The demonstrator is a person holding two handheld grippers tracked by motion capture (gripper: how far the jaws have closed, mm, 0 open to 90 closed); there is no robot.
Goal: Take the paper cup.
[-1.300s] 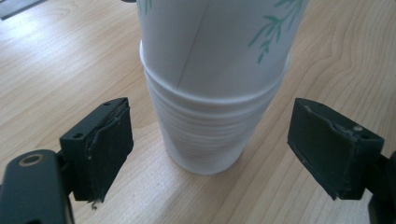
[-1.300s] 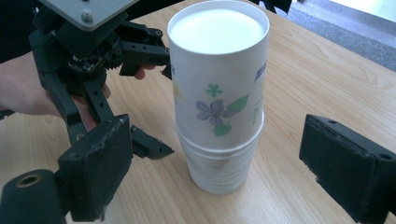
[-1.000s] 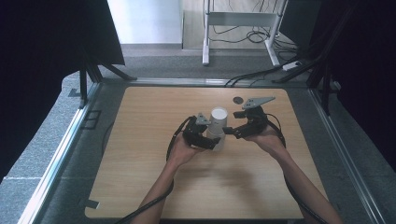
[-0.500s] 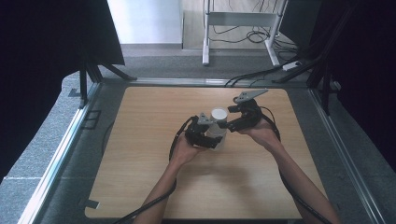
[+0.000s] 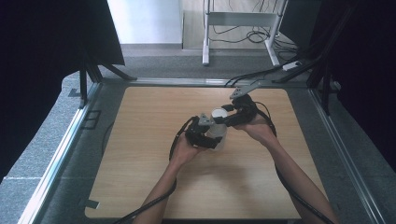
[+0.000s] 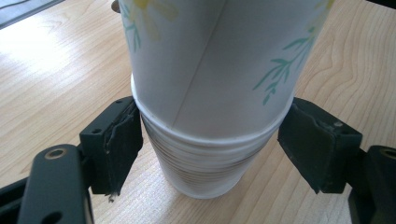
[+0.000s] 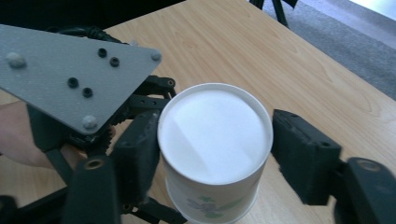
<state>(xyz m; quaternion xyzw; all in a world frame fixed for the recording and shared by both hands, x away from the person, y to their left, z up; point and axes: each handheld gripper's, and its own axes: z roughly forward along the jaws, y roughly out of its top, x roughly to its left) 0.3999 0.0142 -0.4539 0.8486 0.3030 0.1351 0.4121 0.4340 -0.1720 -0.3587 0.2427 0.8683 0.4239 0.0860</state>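
Observation:
A stack of white paper cups [image 5: 217,125] with a leaf print stands upside down near the middle of the wooden table [image 5: 140,177]. My left gripper [image 5: 215,136] comes in from the left and low. In the left gripper view its pads [image 6: 119,140] sit against the stack [image 6: 210,70] at the layered rims, shut on it after closing. My right gripper [image 5: 223,116] reaches in from the right. Its jaws have just closed on the top cup [image 7: 215,135], one pad [image 7: 140,149] on each side of the upturned base.
The left gripper's grey plate [image 7: 70,70] and the hand holding it lie just behind the cup. Cables trail from both grippers toward the near edge. A metal rail [image 5: 60,154] borders the table, with white frame legs [image 5: 205,46] on the floor beyond.
My right gripper has moved left onto the top cup and its jaws have closed around it. The left gripper has stayed at the stack.

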